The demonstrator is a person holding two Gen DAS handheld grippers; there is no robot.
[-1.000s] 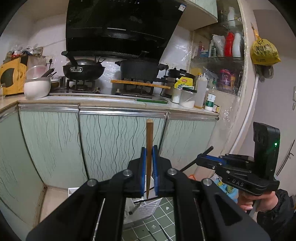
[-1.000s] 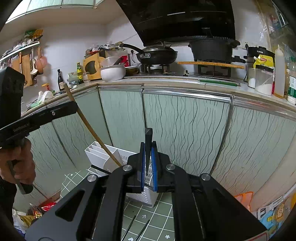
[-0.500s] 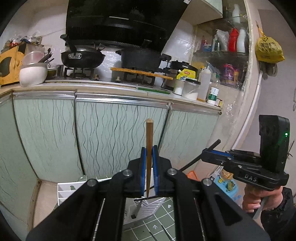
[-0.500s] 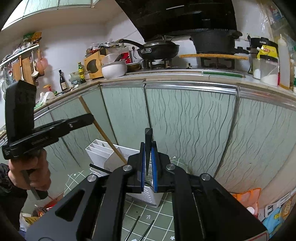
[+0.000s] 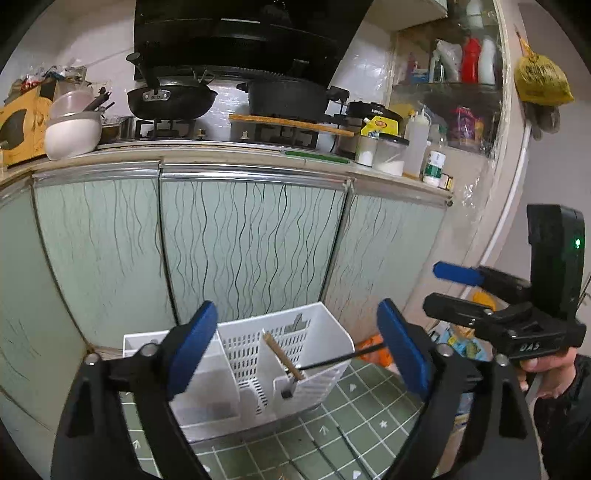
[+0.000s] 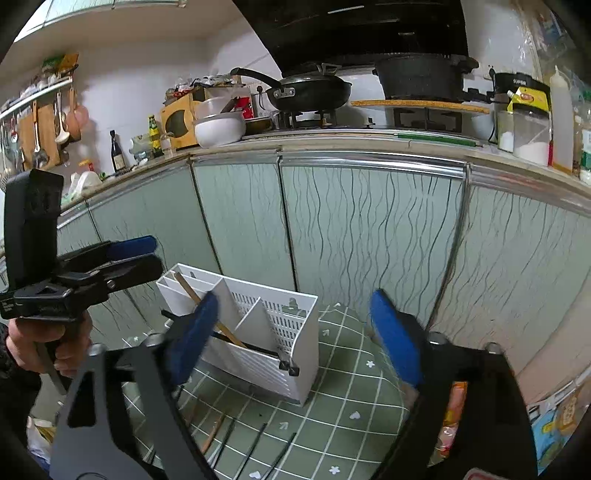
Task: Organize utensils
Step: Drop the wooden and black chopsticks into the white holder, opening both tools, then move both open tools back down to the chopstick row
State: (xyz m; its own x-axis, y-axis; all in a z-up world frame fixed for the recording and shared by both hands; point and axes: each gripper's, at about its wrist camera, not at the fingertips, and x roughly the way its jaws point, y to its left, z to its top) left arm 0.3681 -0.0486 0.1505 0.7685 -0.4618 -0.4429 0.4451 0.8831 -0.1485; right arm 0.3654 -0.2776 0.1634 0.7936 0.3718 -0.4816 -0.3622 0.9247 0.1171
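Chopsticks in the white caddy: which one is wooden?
The brown wooden chopstick leaning across the white plastic caddy; the black chopstick crossing it is dark and thinner.

Home kitchen: gas stove (image 5: pixel 162 127), wok (image 5: pixel 170 99) (range hood (image 5: pixel 240 33) above)

Black left gripper (image 5: pixel 297 347), blue pads (image 5: pixel 192 345), silver screws
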